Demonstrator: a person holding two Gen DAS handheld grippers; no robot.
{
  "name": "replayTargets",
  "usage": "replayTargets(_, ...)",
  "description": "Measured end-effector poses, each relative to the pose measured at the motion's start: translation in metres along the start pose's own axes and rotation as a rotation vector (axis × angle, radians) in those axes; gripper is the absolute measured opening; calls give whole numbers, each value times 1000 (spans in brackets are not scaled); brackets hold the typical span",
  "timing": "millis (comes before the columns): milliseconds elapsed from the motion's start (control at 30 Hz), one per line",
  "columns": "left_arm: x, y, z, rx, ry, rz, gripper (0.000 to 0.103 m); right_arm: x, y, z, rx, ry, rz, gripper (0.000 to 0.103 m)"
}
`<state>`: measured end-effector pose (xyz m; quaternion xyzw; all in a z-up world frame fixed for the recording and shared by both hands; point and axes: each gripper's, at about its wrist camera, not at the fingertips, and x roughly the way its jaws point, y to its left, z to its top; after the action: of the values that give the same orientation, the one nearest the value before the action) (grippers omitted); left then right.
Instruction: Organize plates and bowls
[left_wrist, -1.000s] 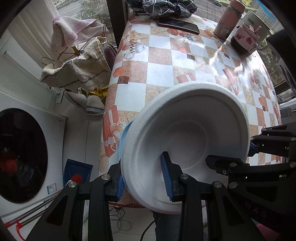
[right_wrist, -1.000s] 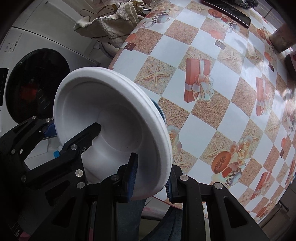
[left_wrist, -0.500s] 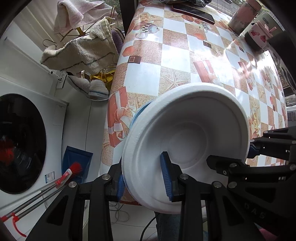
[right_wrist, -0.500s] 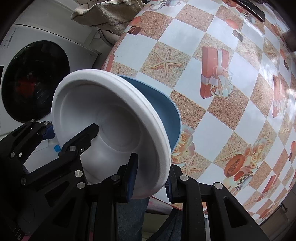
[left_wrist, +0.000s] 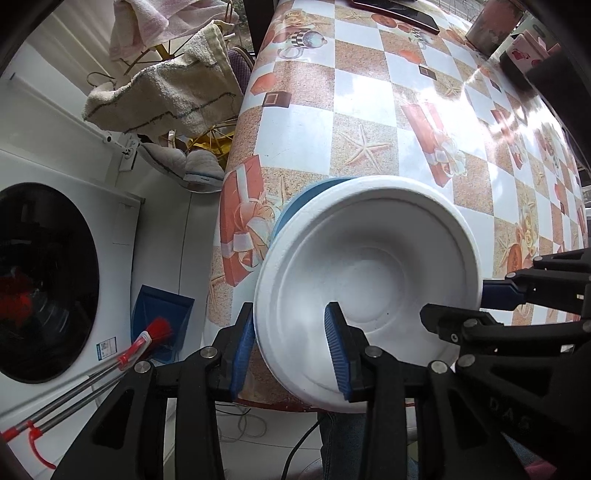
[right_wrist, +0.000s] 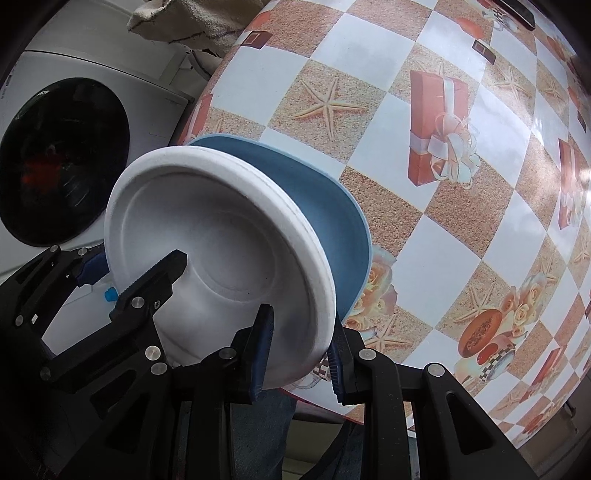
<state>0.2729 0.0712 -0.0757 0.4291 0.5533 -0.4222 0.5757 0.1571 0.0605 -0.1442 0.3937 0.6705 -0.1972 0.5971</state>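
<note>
Holding the white bowl (left_wrist: 369, 288) by its rim from two sides, I have it just above the blue plate (right_wrist: 332, 221), which lies flat on the checked tablecloth (left_wrist: 369, 110) at the near table edge; the bowl's mouth faces me, its underside faces the plate, so the coming move is straight down along the bowl's own axis; my left gripper (left_wrist: 291, 347) straddles the near-left rim and its jaws are opening, the outer pad already a hair off the rim; my right gripper (right_wrist: 299, 354) pinches the opposite rim, pads pressed on it; both are equally near, so the right alone carries it, I judge; whether bowl and plate already touch I cannot tell.
</note>
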Motion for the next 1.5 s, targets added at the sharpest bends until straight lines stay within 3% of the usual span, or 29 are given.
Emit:
replayTargets(67,-3,2,-1,2,-25,21,48,-4,-5,-2,6,-1,15,31)
replayTargets(167,-11,7,-3,10,-57,34,49,-9,-9,-3,19,-21,40,49)
replayTargets(233,-19,12,-4,-1,-67,9,53,-18,-13,-5,25,-54,25,76)
replayTargets(300,-29,15,-4,1,-83,-11,61,-31,-17,-7,26,-100,-15,90)
replayTargets(467,-51,4,-3,69,-101,37,73,-58,-23,-9,36,-140,30,90)
replayTargets(533,-61,-1,-4,82,-119,22,77,-69,-21,-12,26,-152,-8,103)
replayTargets(667,-79,-8,-2,106,-131,3,83,-94,-19,-23,0,-191,-36,103)
replayTargets(933,-120,-24,-12,216,-187,-28,84,-135,-17,-42,5,-264,-88,103)
replayTargets(1033,-127,-27,-16,227,-194,-34,84,-135,-16,-47,0,-288,-115,103)
replayTargets(1500,-130,-34,-22,244,-195,-30,84,-122,-13,-58,3,-246,-121,103)
